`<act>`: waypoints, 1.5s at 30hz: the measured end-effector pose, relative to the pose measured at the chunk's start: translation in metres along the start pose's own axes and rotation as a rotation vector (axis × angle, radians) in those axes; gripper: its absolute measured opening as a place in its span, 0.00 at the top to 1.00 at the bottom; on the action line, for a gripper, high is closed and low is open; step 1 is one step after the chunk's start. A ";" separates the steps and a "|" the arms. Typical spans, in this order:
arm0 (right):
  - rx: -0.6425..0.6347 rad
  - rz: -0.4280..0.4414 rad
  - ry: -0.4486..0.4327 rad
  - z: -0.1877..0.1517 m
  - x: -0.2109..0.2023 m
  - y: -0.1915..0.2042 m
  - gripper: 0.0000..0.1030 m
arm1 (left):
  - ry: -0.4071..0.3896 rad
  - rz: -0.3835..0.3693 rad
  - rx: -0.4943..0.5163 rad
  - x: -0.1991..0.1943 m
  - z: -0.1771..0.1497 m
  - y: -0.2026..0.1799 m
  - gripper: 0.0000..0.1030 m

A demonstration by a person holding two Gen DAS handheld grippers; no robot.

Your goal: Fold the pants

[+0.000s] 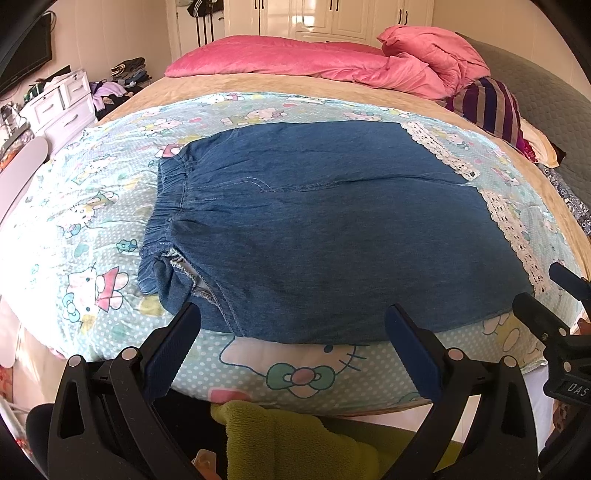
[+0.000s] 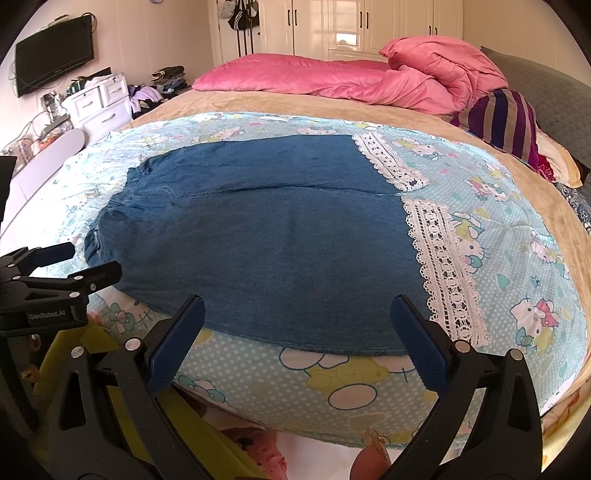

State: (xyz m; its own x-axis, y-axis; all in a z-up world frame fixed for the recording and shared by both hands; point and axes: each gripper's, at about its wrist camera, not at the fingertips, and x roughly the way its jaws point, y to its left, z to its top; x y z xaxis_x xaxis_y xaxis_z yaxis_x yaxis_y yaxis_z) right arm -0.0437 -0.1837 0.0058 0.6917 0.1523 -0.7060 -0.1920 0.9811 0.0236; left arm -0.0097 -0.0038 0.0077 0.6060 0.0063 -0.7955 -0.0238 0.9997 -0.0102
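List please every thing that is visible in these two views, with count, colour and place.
pants: one, blue denim, flat on cartoon sheet
lace hems: two, white, pants' right end
cartoon sheet: one, light blue, over bed
quilt: one, pink, far end
striped cloth: one, purple-grey, far right
drawers: one, white, left wall
television: one, black, left wall
wardrobe: one, cream, back
left gripper: open, near edge
right gripper: open, near edge

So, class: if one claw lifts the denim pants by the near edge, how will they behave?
The denim pants lie flat and creased, so they would probably drape limply. The lace hems look delicate and might snag. The gathered waistband likely stretches.
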 end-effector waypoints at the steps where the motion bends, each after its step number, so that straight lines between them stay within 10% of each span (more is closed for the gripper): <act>1: -0.001 -0.001 0.000 0.000 0.001 0.000 0.08 | 0.001 0.000 -0.002 0.001 0.000 0.001 0.04; 45: -0.221 0.111 0.043 0.122 0.131 0.044 0.08 | 0.049 0.110 -0.207 0.076 0.087 0.147 0.04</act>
State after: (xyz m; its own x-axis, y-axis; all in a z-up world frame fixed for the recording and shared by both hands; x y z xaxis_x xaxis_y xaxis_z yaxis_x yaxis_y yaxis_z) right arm 0.1234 -0.1061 0.0012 0.6287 0.2483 -0.7369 -0.4159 0.9081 -0.0489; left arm 0.1021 0.1459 -0.0016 0.5519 0.1087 -0.8268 -0.2531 0.9665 -0.0419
